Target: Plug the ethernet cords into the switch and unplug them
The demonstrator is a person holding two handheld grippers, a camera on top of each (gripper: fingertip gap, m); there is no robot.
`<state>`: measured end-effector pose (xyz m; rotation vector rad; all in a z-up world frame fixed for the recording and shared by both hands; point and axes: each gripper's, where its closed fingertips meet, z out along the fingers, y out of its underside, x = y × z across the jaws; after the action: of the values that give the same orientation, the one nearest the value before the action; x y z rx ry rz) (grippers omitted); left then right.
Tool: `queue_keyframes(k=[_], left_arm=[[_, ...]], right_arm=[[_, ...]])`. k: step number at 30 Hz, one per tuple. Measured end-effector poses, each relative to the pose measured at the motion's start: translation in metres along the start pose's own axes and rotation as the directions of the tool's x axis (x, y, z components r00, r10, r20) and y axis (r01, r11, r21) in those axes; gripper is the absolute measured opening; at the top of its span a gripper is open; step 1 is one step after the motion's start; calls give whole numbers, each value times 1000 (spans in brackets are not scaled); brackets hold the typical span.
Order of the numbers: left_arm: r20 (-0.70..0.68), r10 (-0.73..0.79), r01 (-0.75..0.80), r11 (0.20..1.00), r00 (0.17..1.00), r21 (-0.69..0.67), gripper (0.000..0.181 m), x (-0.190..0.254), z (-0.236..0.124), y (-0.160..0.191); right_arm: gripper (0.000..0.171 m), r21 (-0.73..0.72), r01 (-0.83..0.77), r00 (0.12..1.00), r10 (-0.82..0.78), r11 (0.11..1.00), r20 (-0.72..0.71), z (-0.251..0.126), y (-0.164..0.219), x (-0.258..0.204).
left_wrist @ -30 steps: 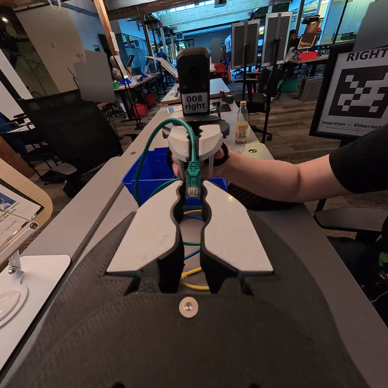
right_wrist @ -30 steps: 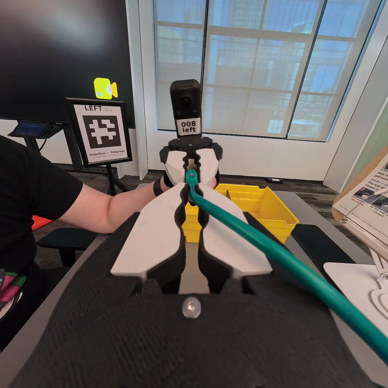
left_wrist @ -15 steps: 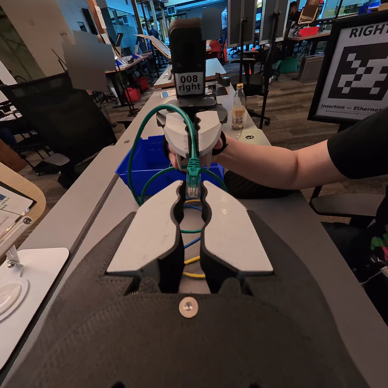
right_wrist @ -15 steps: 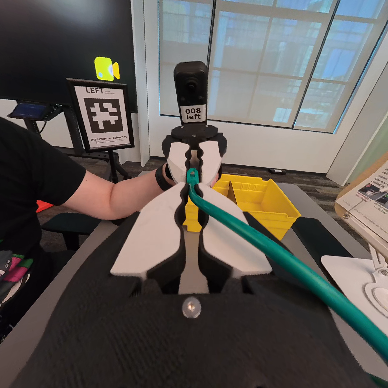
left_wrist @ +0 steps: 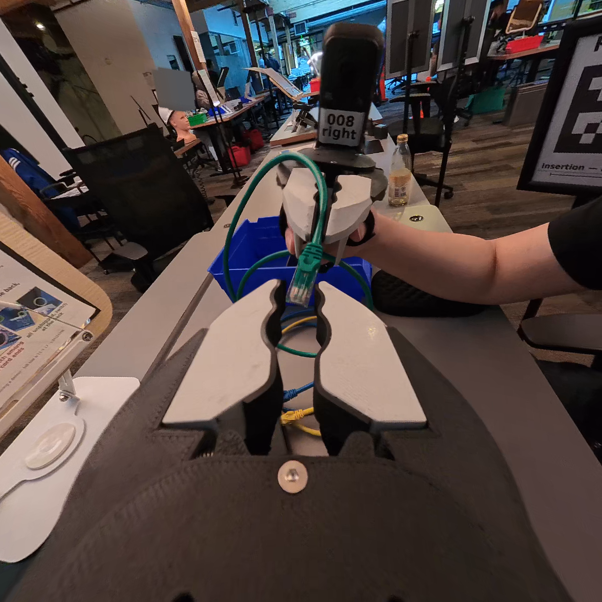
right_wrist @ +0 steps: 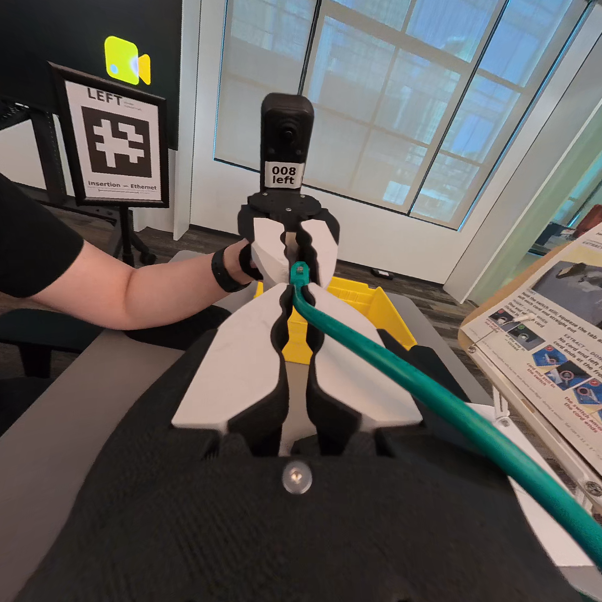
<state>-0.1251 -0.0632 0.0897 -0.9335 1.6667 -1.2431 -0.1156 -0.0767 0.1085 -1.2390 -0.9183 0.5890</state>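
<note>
Two grippers: both meet at one green ethernet cord (left_wrist: 321, 208), nose to nose above the grey table (left_wrist: 456, 351).
Right gripper (right_wrist: 298, 288): fingers pinched on the cord just behind its plug, so the plug pokes out toward the other tool.
Left gripper (left_wrist: 298, 294): jaws parted with a clear gap; the green plug (left_wrist: 304, 277) hangs tilted at the mouth of that gap, held by neither finger.
Cord path: from the plug it arches up over the right gripper, then loops down in front of the blue bin (left_wrist: 257, 250).
Other cords: blue and yellow ones lie on the table below the plug, seen between the left fingers.
Switch: not visible in either view, so nothing is plugged in as far as can be judged.
Risk, tilt: if the left jaws close now, the slanted plug may be caught crooked or on its latch tab, leaving it hard to seat later.
Risk, slip: should the right let go before the left has a firm hold, the plug would likely drop among the cords below.
Risk, snag: the hanging loop could catch the blue bin's rim when the cord is carried away.
</note>
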Motion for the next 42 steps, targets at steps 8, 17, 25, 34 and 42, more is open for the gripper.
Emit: queue_keyframes(k=[8,17,25,34,42], left_arm=[[195,-89,95,995,977,-23,57,-28,-29,-5],[491,-162,293,934,856,-202,77,-41,-37,51],[487,-263,431,860,833,-272,82,-15,-5,147],[489,-68,359,767,870,-532,90,-34,12,211],[394,-131,372,678,910,-634,81,-42,33,252]], right_arm=[[7,69,63,995,-58,996,-82,-15,-23,7],[7,165,124,987,-103,979,-126,-33,-58,3],[7,197,198,977,-177,960,-120,-41,-88,-21],[7,195,218,974,-200,956,-110,-46,-97,-29],[7,207,209,976,-191,956,-104,-52,-98,-27]])
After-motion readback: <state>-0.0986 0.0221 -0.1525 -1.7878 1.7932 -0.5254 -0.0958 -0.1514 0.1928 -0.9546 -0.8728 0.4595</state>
